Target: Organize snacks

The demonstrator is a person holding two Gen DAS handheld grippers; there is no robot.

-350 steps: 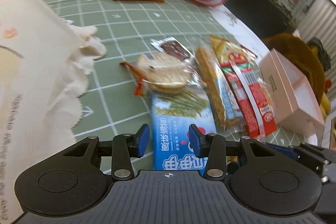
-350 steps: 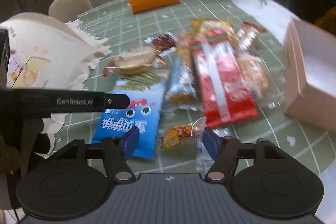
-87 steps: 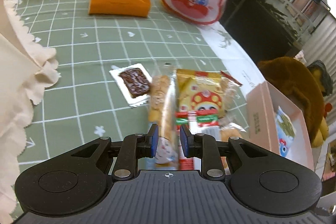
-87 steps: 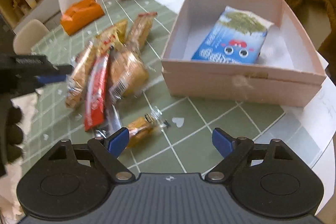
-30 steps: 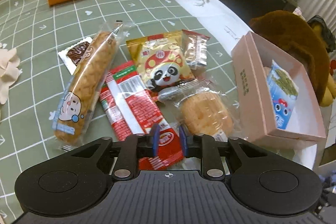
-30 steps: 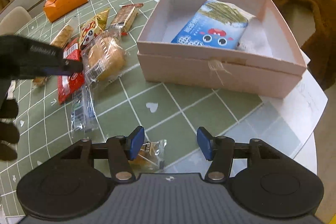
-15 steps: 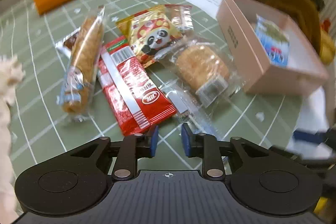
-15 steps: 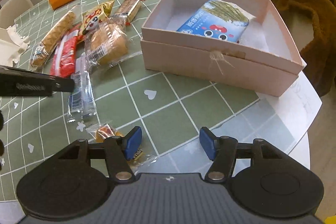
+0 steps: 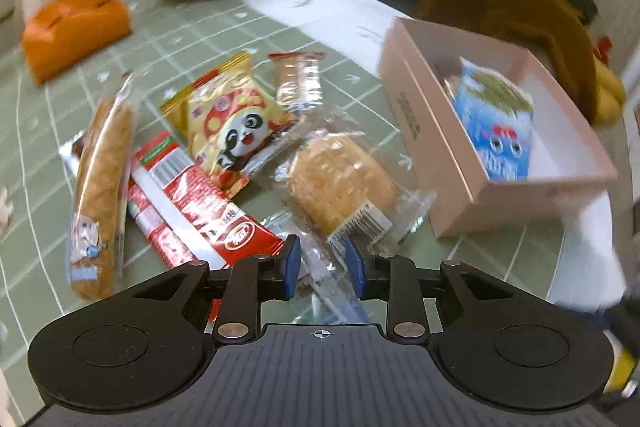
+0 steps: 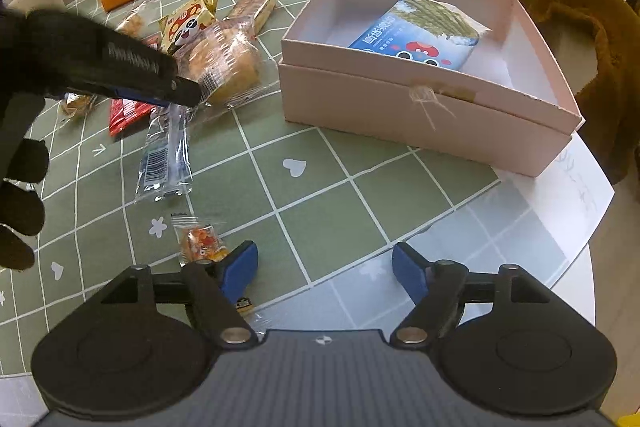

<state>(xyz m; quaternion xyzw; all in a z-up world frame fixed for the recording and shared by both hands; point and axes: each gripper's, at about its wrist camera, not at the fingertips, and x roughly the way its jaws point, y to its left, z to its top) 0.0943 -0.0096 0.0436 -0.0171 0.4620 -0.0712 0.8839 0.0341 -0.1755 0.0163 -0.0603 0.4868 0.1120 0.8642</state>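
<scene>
Snacks: loose on green checked desk [image 10: 360, 187] left of pink box [image 10: 420, 115] | box holds blue packet [image 10: 424, 31] | left tongs [image 9: 322, 263] opening over clear wrapper [image 10: 166, 151], not gripping | right tongs [image 10: 324, 271] opening, empty, beside small orange candy [image 10: 200, 239]
</scene>
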